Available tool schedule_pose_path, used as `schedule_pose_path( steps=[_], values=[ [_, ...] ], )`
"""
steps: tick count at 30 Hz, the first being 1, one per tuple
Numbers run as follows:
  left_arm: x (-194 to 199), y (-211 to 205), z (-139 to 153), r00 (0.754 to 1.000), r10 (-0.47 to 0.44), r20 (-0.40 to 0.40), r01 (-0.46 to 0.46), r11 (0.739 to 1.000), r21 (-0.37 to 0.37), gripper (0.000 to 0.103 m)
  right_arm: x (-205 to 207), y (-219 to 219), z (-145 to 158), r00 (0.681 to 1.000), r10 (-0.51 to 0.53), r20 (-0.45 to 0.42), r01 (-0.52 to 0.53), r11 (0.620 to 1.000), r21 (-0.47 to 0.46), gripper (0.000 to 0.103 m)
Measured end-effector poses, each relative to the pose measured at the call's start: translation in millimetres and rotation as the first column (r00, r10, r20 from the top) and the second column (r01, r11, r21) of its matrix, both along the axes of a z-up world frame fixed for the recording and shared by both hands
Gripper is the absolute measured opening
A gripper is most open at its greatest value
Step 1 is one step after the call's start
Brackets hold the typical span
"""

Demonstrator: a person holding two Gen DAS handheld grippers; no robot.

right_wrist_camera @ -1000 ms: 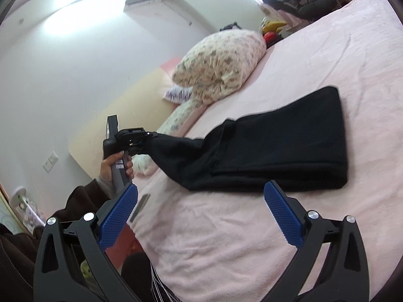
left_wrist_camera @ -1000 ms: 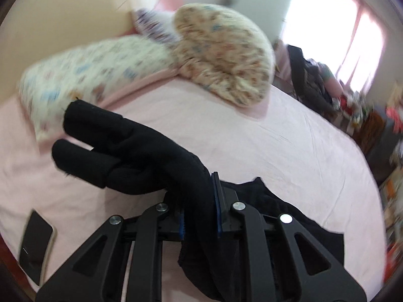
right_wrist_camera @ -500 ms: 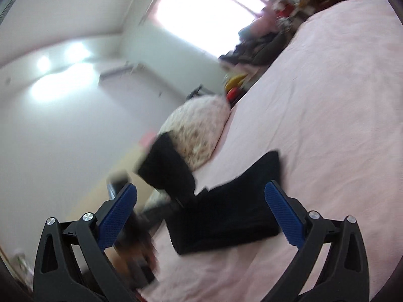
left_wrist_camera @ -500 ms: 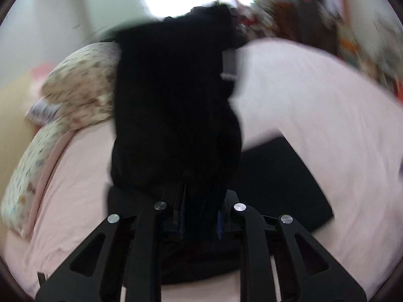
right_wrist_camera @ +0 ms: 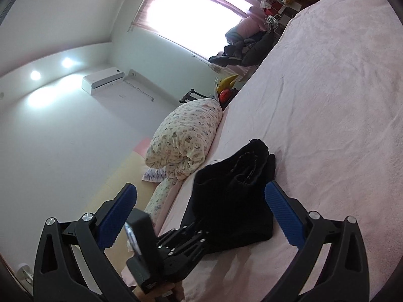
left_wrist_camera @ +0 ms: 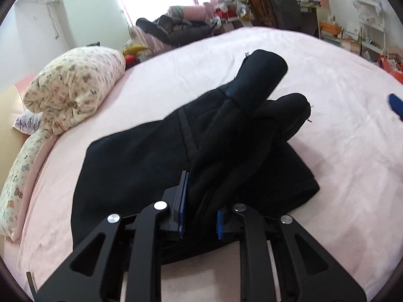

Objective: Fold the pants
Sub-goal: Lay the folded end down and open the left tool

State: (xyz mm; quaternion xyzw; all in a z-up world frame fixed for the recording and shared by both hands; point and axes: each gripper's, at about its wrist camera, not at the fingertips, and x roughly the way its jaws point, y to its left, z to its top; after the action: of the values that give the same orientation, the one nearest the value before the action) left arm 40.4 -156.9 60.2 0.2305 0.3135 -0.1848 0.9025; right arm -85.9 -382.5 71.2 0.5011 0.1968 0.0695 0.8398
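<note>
Pillows [left_wrist_camera: 73, 90] in a floral print sit at the left edge of the pink bed [left_wrist_camera: 340, 130], up against the headboard side. Just right of them, the black pants [left_wrist_camera: 141, 166] lie across the mattress as a broad flat panel, apparently doubled lengthwise already. Nearer the middle, the left tongs [left_wrist_camera: 200, 210] are clenched on a bunch of the same black cloth, and the two leg ends [left_wrist_camera: 262, 83] stand up from that grip and lean over the flat part, not yet laid down. In the right wrist view the leg ends [right_wrist_camera: 248, 162] gape as open tubes above the lower layer. Farther right, the right tongs [right_wrist_camera: 201, 216] hang released with nothing between the blue pads, near the pile but apart from it; one blue tip [left_wrist_camera: 395, 105] shows at the far right of the left view.

My reading: the crosswise fold is midway. Legs have been carried over the body of the pants but need setting down, squaring with the edge below, and smoothing; one more fold may remain.
</note>
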Motion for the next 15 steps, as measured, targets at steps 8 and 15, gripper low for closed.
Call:
schedule_pose_path(
  steps=[8, 15],
  values=[
    [-16.0, -5.5, -38.5, 1.000, -0.020, 0.021, 0.018, 0.994, 0.104, 0.019, 3.9, 8.8, -1.8, 1.000, 0.002, -0.022, -0.003, 0.999, -0.055, 0.102],
    [-36.6, 17.5, -20.7, 0.998, -0.057, -0.004, 0.056, 0.996, -0.062, 0.084, 6.6, 14.0, 2.9, 1.000, 0.024, 0.019, -0.022, 0.994, -0.107, 0.102]
  ],
)
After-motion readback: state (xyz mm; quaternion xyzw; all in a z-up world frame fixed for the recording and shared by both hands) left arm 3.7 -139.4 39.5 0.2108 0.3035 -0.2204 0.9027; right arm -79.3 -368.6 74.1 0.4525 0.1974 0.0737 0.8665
